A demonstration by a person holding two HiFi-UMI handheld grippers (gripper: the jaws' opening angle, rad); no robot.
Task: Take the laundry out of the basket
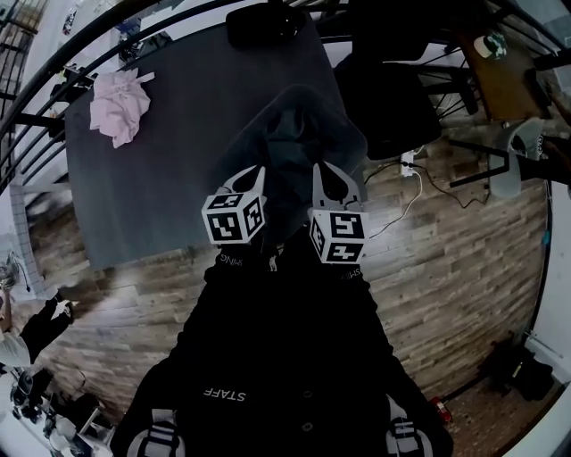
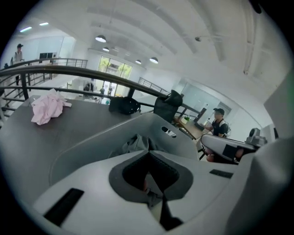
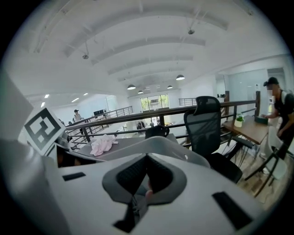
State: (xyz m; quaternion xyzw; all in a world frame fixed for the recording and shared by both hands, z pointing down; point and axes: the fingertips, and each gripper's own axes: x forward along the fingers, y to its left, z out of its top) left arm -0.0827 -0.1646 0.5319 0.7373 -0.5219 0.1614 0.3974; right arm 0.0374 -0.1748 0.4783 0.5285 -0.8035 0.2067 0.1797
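A grey laundry basket (image 1: pixel 346 127) sits at the near right part of the dark table (image 1: pixel 152 187), with dark grey laundry (image 1: pixel 290 147) inside. My left gripper (image 1: pixel 252 171) and right gripper (image 1: pixel 328 170) point at its near rim, side by side, both with jaws together. In the left gripper view the shut gripper (image 2: pixel 148 152) hides the near rim; the basket wall (image 2: pixel 87 144) and a grey garment (image 2: pixel 133 144) show just beyond. From the right gripper view the shut gripper (image 3: pixel 147 157) faces the basket rim (image 3: pixel 158 143). I cannot tell whether either gripper pinches the rim.
A crumpled pink garment (image 1: pixel 118 105) lies at the table's far left, also the pink garment (image 2: pixel 46 109). A black bag (image 1: pixel 263 22) rests at the far edge. A black office chair (image 1: pixel 393 103) stands to the right, behind a railing. People stand in the background.
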